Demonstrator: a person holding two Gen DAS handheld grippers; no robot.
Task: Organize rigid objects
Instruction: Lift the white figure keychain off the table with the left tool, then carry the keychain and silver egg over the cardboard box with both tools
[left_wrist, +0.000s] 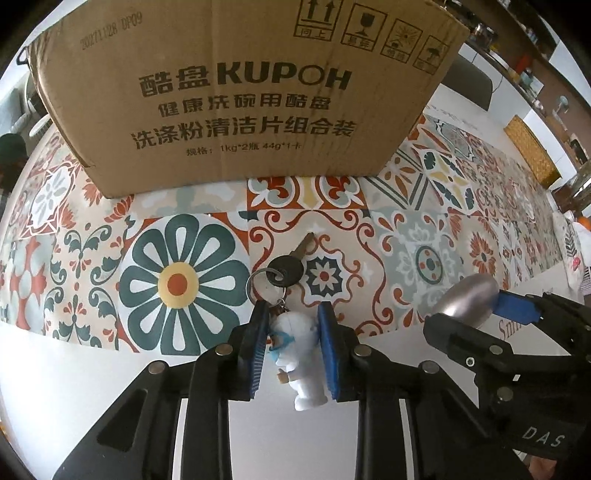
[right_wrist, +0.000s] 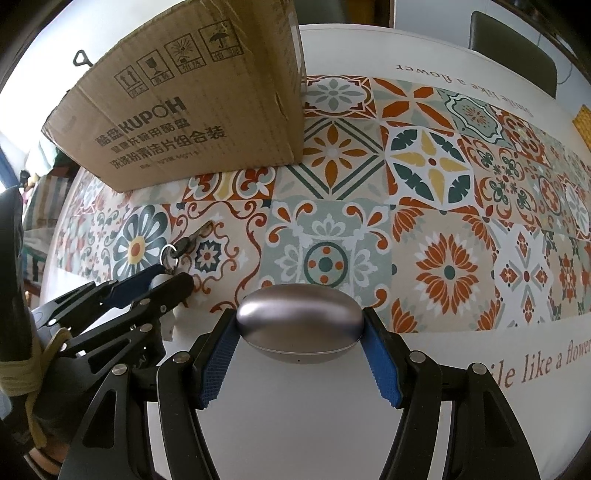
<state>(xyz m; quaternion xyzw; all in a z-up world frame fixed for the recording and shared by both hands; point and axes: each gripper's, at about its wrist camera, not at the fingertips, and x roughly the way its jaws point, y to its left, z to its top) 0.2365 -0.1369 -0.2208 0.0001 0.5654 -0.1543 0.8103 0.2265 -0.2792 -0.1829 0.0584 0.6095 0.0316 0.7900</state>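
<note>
My left gripper (left_wrist: 293, 325) is shut on a white astronaut keychain figure (left_wrist: 295, 347); its ring and black-headed key (left_wrist: 286, 267) lie ahead on the patterned tablecloth. My right gripper (right_wrist: 299, 325) is shut on a silver oval case (right_wrist: 299, 321), pads on both its ends, just above the cloth. The case (left_wrist: 467, 301) and the right gripper (left_wrist: 491, 306) also show at the right of the left wrist view. The left gripper (right_wrist: 162, 282) with the key (right_wrist: 184, 243) shows at the left of the right wrist view. A brown KUPOH cardboard box (left_wrist: 243, 88) stands beyond both grippers.
The table (right_wrist: 480, 369) carries a tile-pattern cloth with "Smile like a flower" lettering. The box (right_wrist: 192, 110) stands at the back left. A yellow woven mat (left_wrist: 532, 151) lies far right. A dark chair back (right_wrist: 513, 48) stands behind the table.
</note>
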